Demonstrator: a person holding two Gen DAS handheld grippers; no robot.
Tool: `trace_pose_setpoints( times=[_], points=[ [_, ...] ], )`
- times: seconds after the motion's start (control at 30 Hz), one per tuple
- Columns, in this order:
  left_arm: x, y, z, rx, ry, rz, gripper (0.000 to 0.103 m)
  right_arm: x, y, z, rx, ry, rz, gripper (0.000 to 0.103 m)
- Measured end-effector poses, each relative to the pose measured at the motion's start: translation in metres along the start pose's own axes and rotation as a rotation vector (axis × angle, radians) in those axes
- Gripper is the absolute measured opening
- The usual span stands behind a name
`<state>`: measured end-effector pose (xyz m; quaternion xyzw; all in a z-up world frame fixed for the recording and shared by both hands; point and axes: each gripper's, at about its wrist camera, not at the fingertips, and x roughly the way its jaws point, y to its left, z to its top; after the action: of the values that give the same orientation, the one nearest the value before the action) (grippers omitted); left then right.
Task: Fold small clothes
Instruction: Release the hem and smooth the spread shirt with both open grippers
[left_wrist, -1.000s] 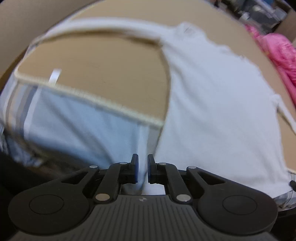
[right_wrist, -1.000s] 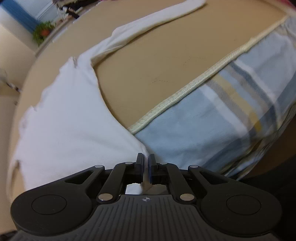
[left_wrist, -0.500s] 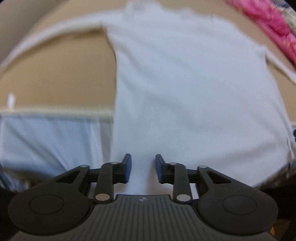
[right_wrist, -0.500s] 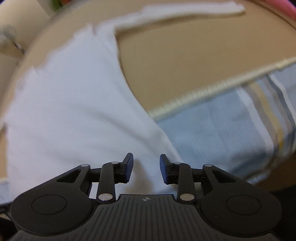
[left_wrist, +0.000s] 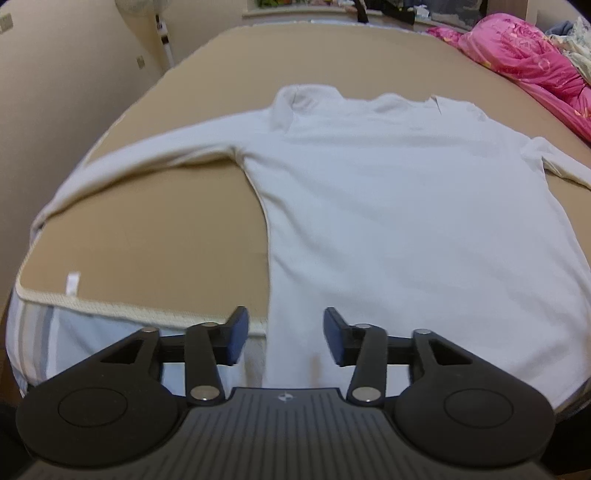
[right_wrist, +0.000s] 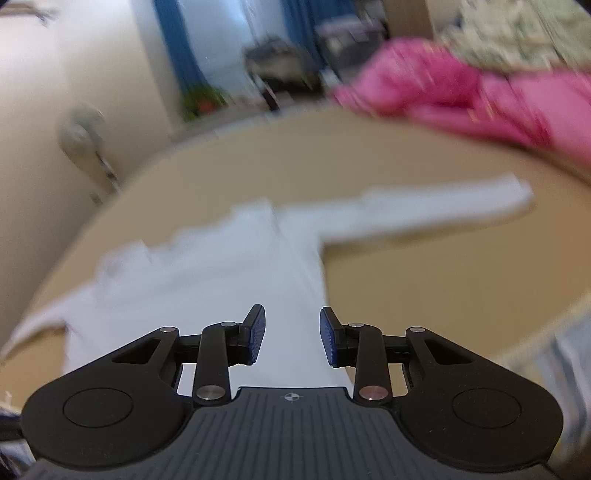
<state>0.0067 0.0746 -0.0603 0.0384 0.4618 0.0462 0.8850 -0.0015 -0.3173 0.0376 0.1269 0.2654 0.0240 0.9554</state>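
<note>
A white long-sleeved shirt (left_wrist: 399, 221) is spread flat on the tan mat (left_wrist: 155, 236), its length running from the near hem to the far collar, sleeves stretched sideways. The left gripper (left_wrist: 282, 341) and right gripper (right_wrist: 291, 334) are held wide apart above the hem, gripping nothing.
</note>
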Motion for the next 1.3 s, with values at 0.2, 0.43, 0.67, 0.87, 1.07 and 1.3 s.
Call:
trace_pose_setpoints(
  times=[0.2, 0.43, 0.67, 0.87, 1.07, 1.3],
  points=[
    [0.004, 0.005, 0.022, -0.003, -0.068, 0.021, 0.060, 0.021, 0.002, 0.041, -0.156, -0.155, 0.011, 0.060],
    [0.019, 0.023, 0.062, -0.007, -0.124, 0.051, 0.061, 0.068, -0.010, 0.026, -0.036, -0.094, 0.000, 0.058],
    [0.058, 0.057, 0.116, -0.017, -0.110, 0.071, 0.077, 0.100, 0.006, 0.021, -0.066, 0.007, -0.008, 0.058],
    [0.112, 0.116, 0.140, -0.099, -0.109, 0.094, 0.025, 0.111, 0.018, 0.008, -0.135, 0.070, -0.042, 0.058],
    [0.140, 0.199, 0.150, -0.409, -0.038, 0.131, 0.025, 0.121, 0.022, 0.003, -0.185, 0.097, -0.037, 0.043],
    [0.166, 0.305, 0.129, -0.815, 0.020, 0.158, 0.025, 0.143, 0.037, -0.009, -0.236, 0.197, 0.007, 0.033]
  ],
)
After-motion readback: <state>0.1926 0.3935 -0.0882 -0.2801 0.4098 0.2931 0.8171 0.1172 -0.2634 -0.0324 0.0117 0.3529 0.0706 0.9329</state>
